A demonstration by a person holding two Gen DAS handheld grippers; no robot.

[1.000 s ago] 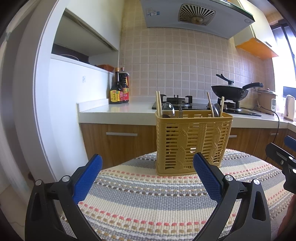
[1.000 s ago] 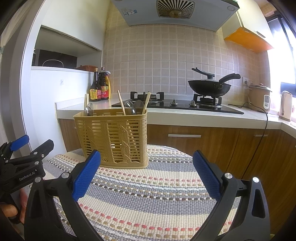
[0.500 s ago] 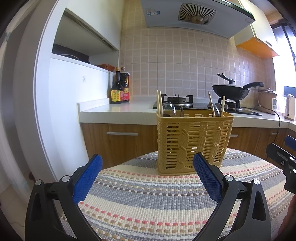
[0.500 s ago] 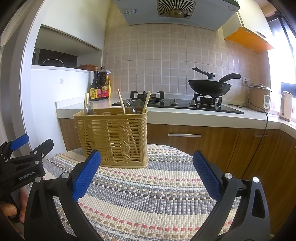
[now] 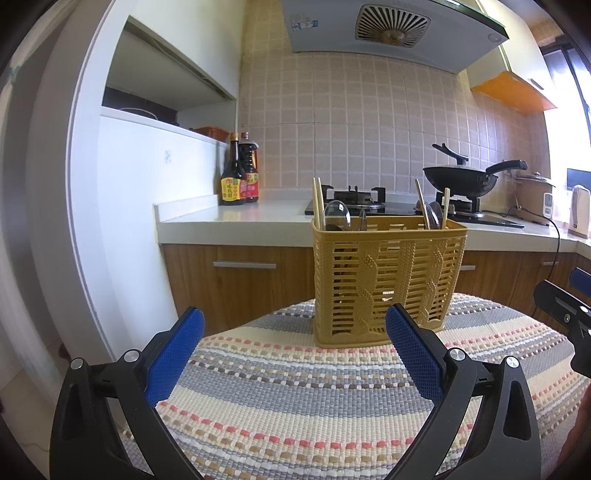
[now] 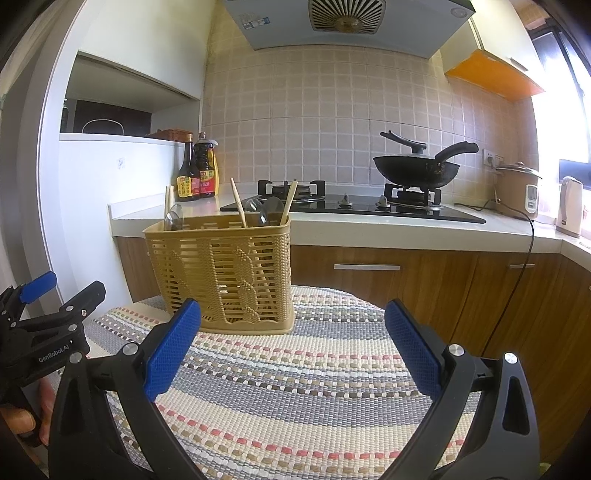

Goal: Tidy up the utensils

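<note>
Left gripper (image 6: 51,295) body: white print "GenRobot.AI" is showing on its black arm, in the right wrist view.
Sauce bottles (image 6: 195,177): yellow and red labels are carrying characters too small to read.
Range hood (image 6: 332,22): a small sticker is showing, its print is not readable.

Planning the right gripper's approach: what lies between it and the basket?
Only bare striped cloth lies between the right gripper and basket, per the right wrist view.

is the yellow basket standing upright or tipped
Upright: the yellow basket sits flat on the striped mat, with chopsticks and spoons sticking up.
</note>
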